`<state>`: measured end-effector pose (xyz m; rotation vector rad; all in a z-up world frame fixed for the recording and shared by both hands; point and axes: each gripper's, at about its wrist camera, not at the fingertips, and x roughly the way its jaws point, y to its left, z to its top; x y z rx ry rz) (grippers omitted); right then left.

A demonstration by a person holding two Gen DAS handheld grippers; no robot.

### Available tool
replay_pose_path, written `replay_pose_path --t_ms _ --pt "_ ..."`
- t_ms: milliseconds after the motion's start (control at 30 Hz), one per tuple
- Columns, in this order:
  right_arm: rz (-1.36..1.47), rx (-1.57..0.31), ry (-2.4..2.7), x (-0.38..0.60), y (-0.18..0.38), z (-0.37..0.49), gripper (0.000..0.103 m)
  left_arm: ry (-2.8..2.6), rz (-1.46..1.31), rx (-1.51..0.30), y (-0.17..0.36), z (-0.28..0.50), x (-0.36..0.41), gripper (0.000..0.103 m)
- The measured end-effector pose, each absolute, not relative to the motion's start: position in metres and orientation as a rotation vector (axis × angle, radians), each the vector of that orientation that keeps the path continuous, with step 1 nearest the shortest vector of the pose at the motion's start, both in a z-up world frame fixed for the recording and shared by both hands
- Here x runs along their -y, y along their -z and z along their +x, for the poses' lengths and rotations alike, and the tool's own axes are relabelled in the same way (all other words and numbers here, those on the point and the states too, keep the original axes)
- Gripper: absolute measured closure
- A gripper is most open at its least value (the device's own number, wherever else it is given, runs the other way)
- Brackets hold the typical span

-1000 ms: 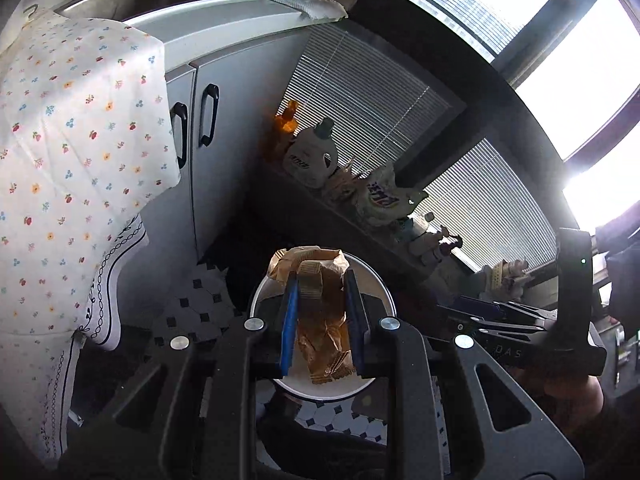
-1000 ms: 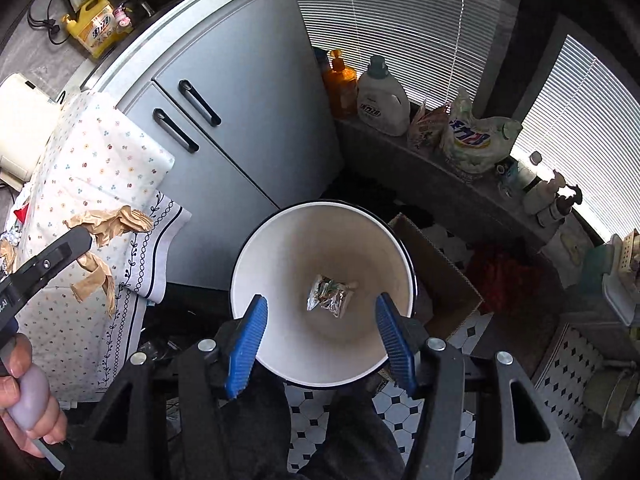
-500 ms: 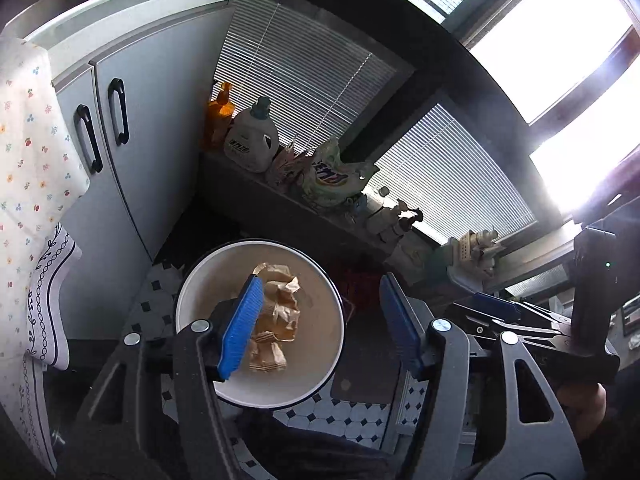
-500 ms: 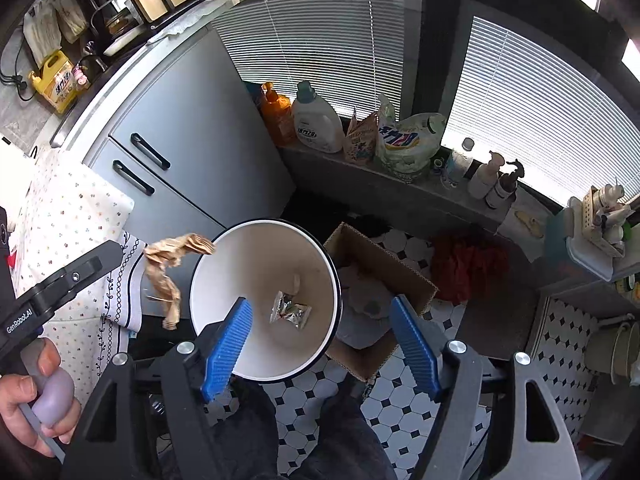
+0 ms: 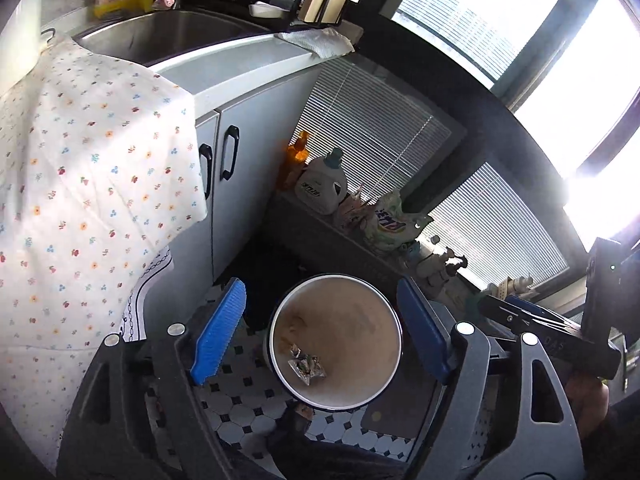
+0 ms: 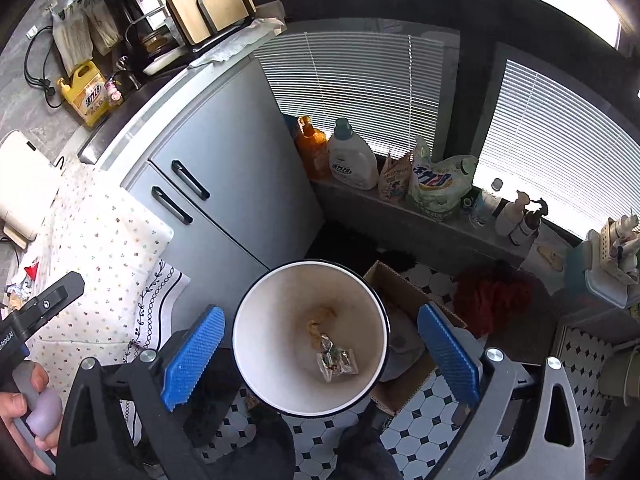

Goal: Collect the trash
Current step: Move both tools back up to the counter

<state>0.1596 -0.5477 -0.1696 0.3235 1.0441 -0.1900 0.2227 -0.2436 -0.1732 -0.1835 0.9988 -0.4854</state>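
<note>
**Both claws empty above the bin**

The left claw (image 5: 320, 344) hangs over the round white bin with a dark rim (image 5: 394, 376), its blue pads wide apart and holding nothing; the right claw (image 6: 320, 360) is spread the same way, also empty. The crumpled brown paper (image 6: 320, 320) and the shiny foil wrapper (image 6: 336, 362) lie at the bottom of the bin; this drop seems finished. The next move, I judge, is turning toward the bench with the flowered white cloth (image 6: 100, 240) to look for more trash.

Both wrist views look steeply down, seemingly from close above, sharing the white bin (image 5: 336, 342) (image 6: 310, 336).
</note>
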Motion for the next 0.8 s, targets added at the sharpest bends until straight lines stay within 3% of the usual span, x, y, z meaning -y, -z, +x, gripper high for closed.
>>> replay_pose_path --t_ms 800 --pt "0.111 -0.821 -0.205 0.310 0.091 0.241 0.008 0.026 -0.334 -0.781 0.115 0.184 -0.001 0.018"
